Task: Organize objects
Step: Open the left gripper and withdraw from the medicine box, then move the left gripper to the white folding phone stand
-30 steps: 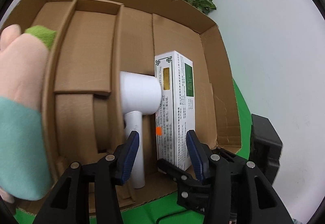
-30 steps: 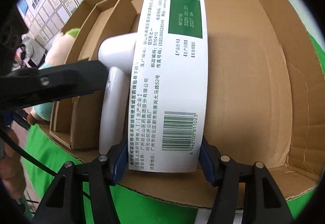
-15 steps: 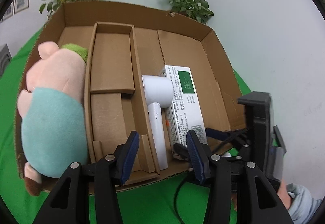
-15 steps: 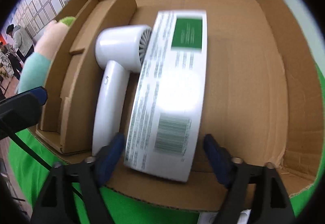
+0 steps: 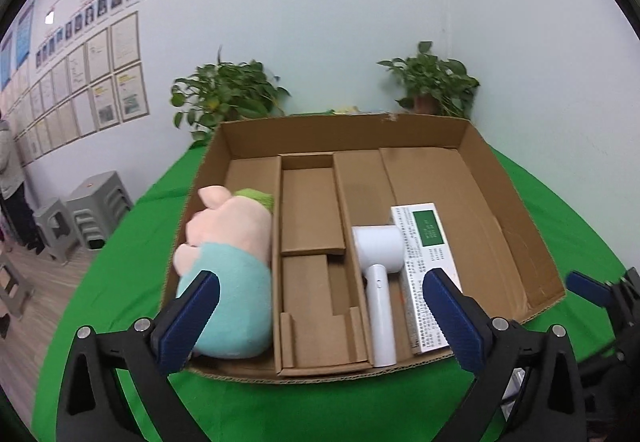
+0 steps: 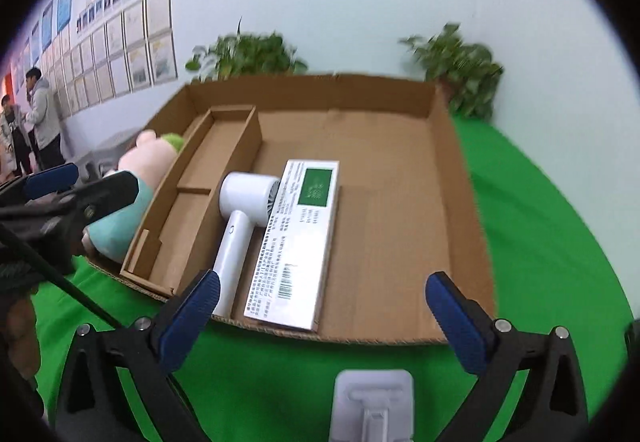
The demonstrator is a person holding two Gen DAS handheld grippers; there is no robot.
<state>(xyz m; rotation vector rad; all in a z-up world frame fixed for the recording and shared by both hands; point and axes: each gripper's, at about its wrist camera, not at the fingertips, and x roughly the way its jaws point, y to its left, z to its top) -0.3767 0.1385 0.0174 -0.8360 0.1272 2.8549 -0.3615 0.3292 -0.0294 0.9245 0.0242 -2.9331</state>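
Note:
A shallow cardboard box (image 5: 344, 133) (image 6: 456, 169) lies on the green table. In it, left to right, are a pink and teal plush toy (image 5: 228, 262) (image 6: 132, 177), an empty cardboard divider section (image 5: 312, 242) (image 6: 200, 193), a white hair dryer (image 5: 378, 274) (image 6: 240, 217) and a white carton with a green patch (image 5: 426, 266) (image 6: 298, 238). My left gripper (image 5: 320, 316) is open and empty, above the box's near edge. My right gripper (image 6: 322, 320) is open and empty, in front of the carton.
Two potted plants (image 5: 228, 97) (image 5: 436, 81) stand behind the box against the wall. Grey stools (image 5: 80, 213) stand on the floor at the left. A white plastic stand (image 6: 374, 402) sits on the green cloth below my right gripper. People (image 6: 40, 121) stand far left.
My right gripper let go of the carton, which now lies flat in the box beside the hair dryer. Both grippers pulled back from the box and opened wide.

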